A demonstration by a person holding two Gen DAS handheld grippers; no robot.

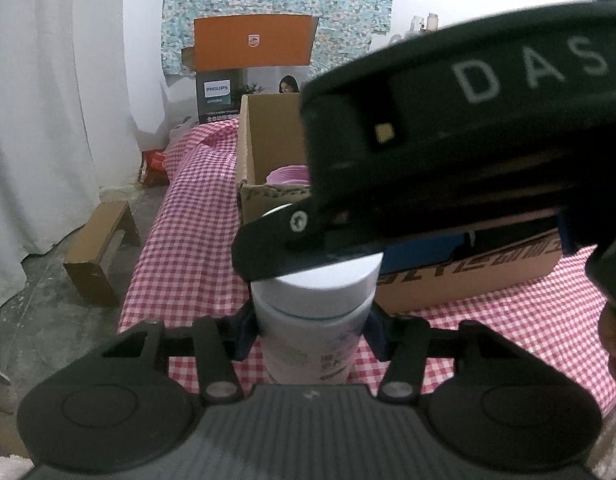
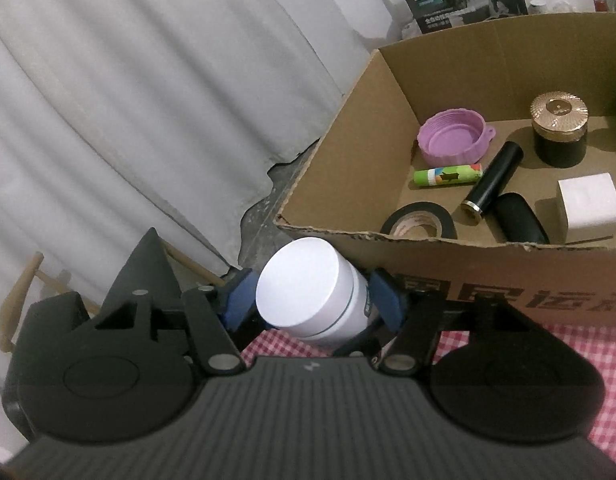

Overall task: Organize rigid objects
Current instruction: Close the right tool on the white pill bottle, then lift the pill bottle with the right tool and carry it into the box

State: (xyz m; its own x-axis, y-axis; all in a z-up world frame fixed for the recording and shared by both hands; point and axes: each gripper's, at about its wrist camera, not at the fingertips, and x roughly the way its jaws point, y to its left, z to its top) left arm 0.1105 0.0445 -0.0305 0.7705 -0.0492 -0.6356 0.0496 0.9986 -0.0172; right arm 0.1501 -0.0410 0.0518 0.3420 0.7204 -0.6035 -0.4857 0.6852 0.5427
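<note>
A: Where's your jar?

B: The white jar (image 2: 314,294) stands on the checked cloth (image 1: 187,248), just at the near side of the cardboard box (image 2: 336,184), by its left corner. Both your tools are on it. The left gripper (image 1: 312,334) has its blue pads against the body below the lid, one on each side, jaws about half open. The right gripper (image 2: 308,296) sits the same way higher up, pads flanking the jar near the seam under the lid (image 2: 297,282); from its own view they look to be touching, though I can't swear they press.

A: How will it handle?

B: You have a stiff, smooth cylinder, probably plastic and fairly light, so it won't give, but it could slide or spin in the pads. Hold the body, not the lid; a cap may turn or lift off.

A: And inside the box?

B: A purple lid (image 2: 454,140), a green tube (image 2: 448,175), a black tube (image 2: 494,178), a tape roll (image 2: 418,220), a gold-capped jar (image 2: 559,128) and a white carton (image 2: 590,206). You'd find bare floor at the near left.
</note>
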